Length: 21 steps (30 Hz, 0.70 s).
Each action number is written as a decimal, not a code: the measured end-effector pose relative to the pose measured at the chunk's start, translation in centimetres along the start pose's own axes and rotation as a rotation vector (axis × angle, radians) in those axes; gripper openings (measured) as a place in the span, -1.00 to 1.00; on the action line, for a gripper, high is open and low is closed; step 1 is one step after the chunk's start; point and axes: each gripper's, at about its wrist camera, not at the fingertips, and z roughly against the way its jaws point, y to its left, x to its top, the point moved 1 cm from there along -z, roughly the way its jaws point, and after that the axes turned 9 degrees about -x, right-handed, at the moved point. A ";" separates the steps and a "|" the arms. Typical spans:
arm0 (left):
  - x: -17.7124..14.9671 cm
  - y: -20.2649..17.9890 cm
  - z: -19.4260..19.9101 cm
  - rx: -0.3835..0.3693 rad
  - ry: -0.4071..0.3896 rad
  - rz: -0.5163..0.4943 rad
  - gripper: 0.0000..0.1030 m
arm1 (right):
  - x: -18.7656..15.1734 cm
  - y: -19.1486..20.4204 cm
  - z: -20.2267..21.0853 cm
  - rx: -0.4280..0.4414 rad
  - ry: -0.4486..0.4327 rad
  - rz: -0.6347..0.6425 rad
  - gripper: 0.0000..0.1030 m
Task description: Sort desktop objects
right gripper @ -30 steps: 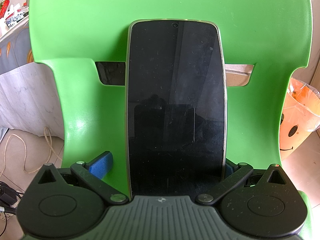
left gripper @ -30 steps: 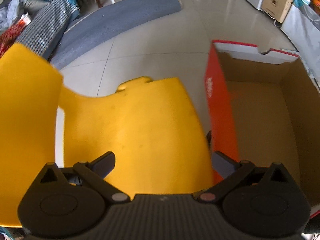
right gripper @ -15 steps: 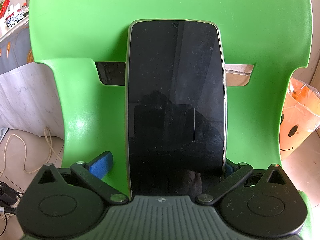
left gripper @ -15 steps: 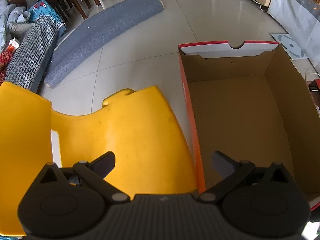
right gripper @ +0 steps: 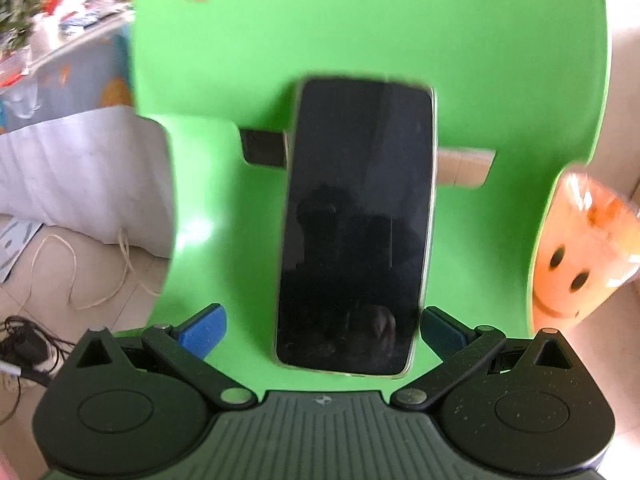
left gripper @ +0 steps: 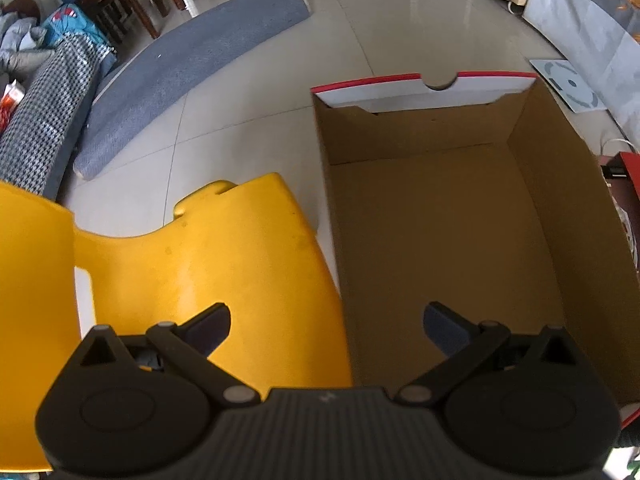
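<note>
Pale glossy floor tiles (left gripper: 248,92) fill the background here, with a curved grey-blue mat (left gripper: 192,64) lying further out and an orange smiley-face cushion in clear plastic (right gripper: 576,256) off to one side. So the thing to sort is a black rectangular smartphone with a pale rim (right gripper: 356,224), lying flat and screen-up on the seat of a green plastic chair (right gripper: 500,80). Its long axis runs straight away from the right tongs (right gripper: 322,330), tilted just a touch, and its near end sits between the blue-padded fingers. Those right tongs are spread wide apart and I can't see either pad touching the phone's edges. The left tongs (left gripper: 326,326) are also wide apart and holding nothing, hanging over the edge where a yellow plastic chair seat (left gripper: 216,280) meets an open brown cardboard box with a red rim (left gripper: 448,240), which looks bare inside. My guess: the right side is clearly nearer, so it closes across the phone's short width, and the box is likely the drop spot.
</note>
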 end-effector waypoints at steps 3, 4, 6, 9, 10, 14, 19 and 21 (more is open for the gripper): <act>0.4 -0.2 0.0 0.013 0.003 -0.005 1.00 | 0.6 0.5 2.1 0.042 -0.049 0.065 1.00; 0.0 -0.1 -0.1 0.021 0.000 -0.013 1.00 | 0.8 0.6 2.5 0.038 -0.058 0.079 1.00; 0.2 -0.6 -0.3 0.036 -0.002 -0.031 1.00 | 1.5 1.1 4.3 0.013 -0.081 0.119 1.00; 1.6 -2.1 -0.3 0.061 0.024 -0.056 1.00 | 2.3 1.3 5.9 0.072 -0.111 0.119 1.00; 1.9 -2.6 -0.4 0.072 0.037 -0.064 1.00 | 2.4 1.3 6.0 0.095 -0.120 0.122 1.00; 7.4 -6.3 -2.1 0.108 0.054 -0.036 1.00 | 3.5 4.0 8.8 0.234 -0.128 0.219 1.00; 8.4 -7.5 -2.8 0.107 0.073 -0.022 1.00 | 4.9 9.6 10.8 0.432 -0.175 0.364 1.00; 8.4 -7.6 -2.6 0.109 0.072 -0.026 1.00 | 5.6 12.0 12.0 0.494 -0.177 0.409 1.00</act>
